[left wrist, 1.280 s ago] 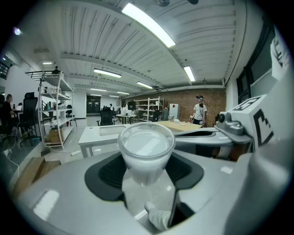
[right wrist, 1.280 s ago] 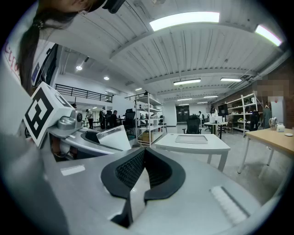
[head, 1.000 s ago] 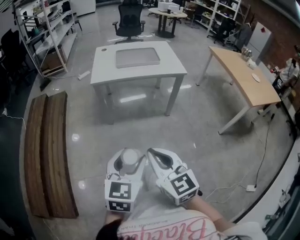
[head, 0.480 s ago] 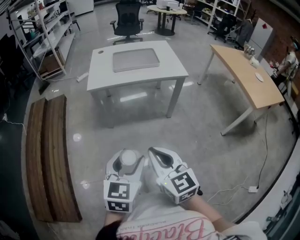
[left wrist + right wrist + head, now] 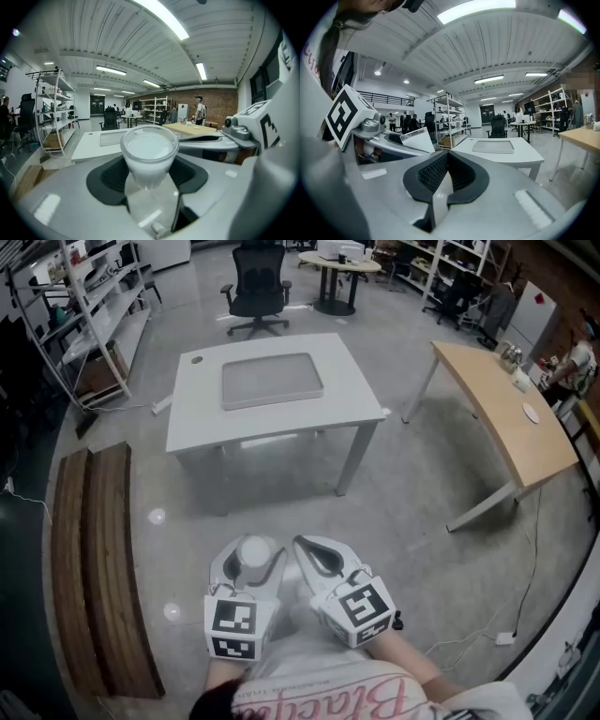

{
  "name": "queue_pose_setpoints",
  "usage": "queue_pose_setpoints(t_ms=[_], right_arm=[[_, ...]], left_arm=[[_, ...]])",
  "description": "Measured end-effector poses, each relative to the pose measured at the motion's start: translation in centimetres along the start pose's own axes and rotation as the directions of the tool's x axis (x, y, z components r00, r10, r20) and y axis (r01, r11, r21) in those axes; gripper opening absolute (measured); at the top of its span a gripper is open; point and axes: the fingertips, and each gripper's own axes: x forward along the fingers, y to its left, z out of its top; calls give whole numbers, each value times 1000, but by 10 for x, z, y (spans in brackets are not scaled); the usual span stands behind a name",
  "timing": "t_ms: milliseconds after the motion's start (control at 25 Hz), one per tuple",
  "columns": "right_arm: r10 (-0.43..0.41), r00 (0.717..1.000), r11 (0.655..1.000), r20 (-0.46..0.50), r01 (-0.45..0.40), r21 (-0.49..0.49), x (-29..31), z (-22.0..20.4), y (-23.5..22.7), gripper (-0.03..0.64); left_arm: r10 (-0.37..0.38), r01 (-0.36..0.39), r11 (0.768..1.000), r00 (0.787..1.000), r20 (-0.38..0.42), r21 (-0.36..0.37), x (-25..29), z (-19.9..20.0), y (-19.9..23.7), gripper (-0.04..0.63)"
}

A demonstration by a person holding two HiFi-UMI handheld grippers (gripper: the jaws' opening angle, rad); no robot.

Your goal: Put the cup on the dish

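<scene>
Upright between the fingers [image 5: 112, 176] of the left gripper [image 5: 250, 564] stands the cup [image 5: 253, 552], a frosted white one; its long axis runs straight up and down, mouth to the ceiling, base down in the gap between the two dark pads; the pads pinch its lower body from either side, and the wide rim rises clear above them; whether anything is inside it I cannot tell. In the left gripper view the cup [image 5: 150, 154] sits centred between the pads, not tilted to either one. Just to the right of those fingers lies the right gripper [image 5: 313, 555]; its fingers [image 5: 433, 173] are pressed together, the ribbed pads meeting with nothing between them. Both grippers point the same way, side by side and near each other without touching. Well ahead of both sets of fingertips, across bare floor, stands a white table [image 5: 347, 381]; on its top lies a grey rectangular tray [image 5: 272, 381], straight ahead of the cup and well apart from it.
</scene>
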Motion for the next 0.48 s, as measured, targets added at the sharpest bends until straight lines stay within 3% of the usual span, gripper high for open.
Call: queue_pose_setpoints(t_ms=[480], right_arm=[[74, 997, 996, -14, -74, -45, 48, 22, -64, 2]], left_arm=[[55, -55, 998, 998, 11, -5, 80, 38, 25, 255]])
